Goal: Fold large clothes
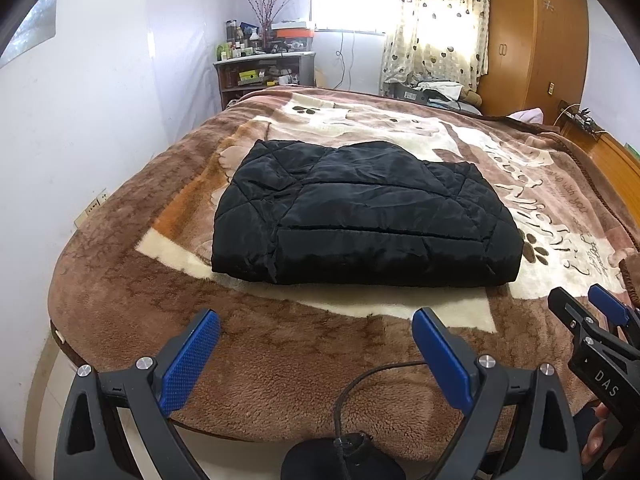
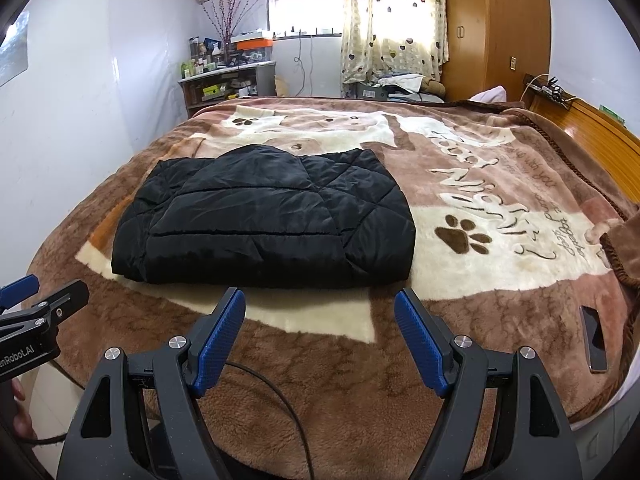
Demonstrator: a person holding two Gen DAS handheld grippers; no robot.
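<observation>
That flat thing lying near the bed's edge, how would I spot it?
Start at the brown fleece blanket covering the bed. Follow its near right edge, past the paw print. There lies a smartphone, the only hard, glossy slab on the blanket.

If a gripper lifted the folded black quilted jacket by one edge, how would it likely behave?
The black quilted jacket would probably flop and unfold, since it is soft padded layers stacked loosely. Its shiny shell looks slippery, so layers may slide. It looks puffy, so likely light for its bulk.
</observation>
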